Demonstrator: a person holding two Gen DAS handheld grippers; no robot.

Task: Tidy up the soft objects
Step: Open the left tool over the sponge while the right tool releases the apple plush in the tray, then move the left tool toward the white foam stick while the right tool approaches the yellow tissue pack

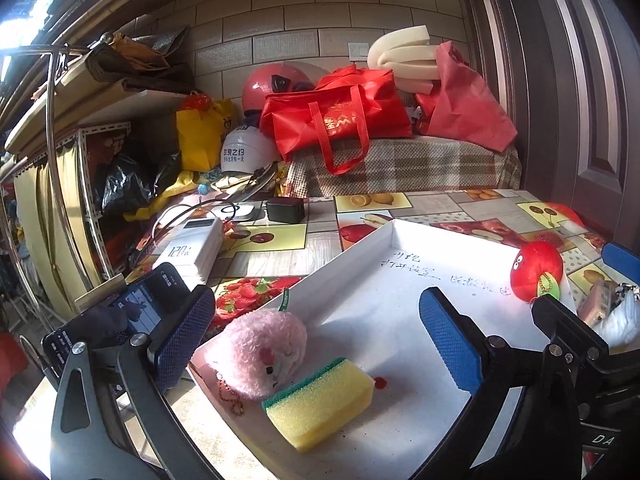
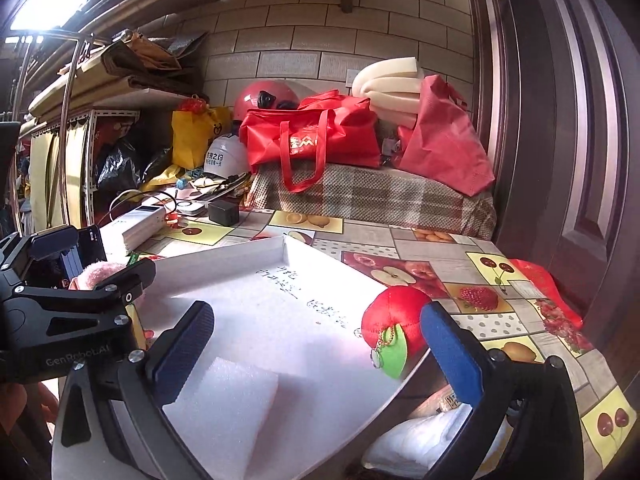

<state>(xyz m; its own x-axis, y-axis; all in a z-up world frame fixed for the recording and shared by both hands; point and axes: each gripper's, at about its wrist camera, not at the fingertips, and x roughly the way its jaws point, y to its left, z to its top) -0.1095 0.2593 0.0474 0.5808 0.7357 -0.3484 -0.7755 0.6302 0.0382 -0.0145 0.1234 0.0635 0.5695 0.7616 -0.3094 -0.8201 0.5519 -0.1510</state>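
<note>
A shallow white tray (image 1: 394,225) lies on the fruit-print tablecloth. In it, near its left corner, a pink plush (image 1: 266,350) touches a yellow sponge with a green backing (image 1: 320,400). Both lie low between the fingers of my open left gripper (image 1: 316,338), untouched by the pads. A red plush (image 1: 536,276) with a green tag sits at the tray's right edge. In the right wrist view my right gripper (image 2: 318,352) stands open over the tray (image 2: 286,242). A white foam block (image 2: 224,408) lies by its left finger, and the red plush (image 2: 396,320) sits just inside its right finger.
A phone on a stand (image 1: 140,308), a white power bank (image 1: 196,248) and a black charger (image 1: 286,210) stand left of the tray. Red bags (image 1: 336,120) and helmets pile up behind. A brown door (image 2: 560,160) closes off the right. A white bundle (image 2: 420,440) lies off the tray's near right.
</note>
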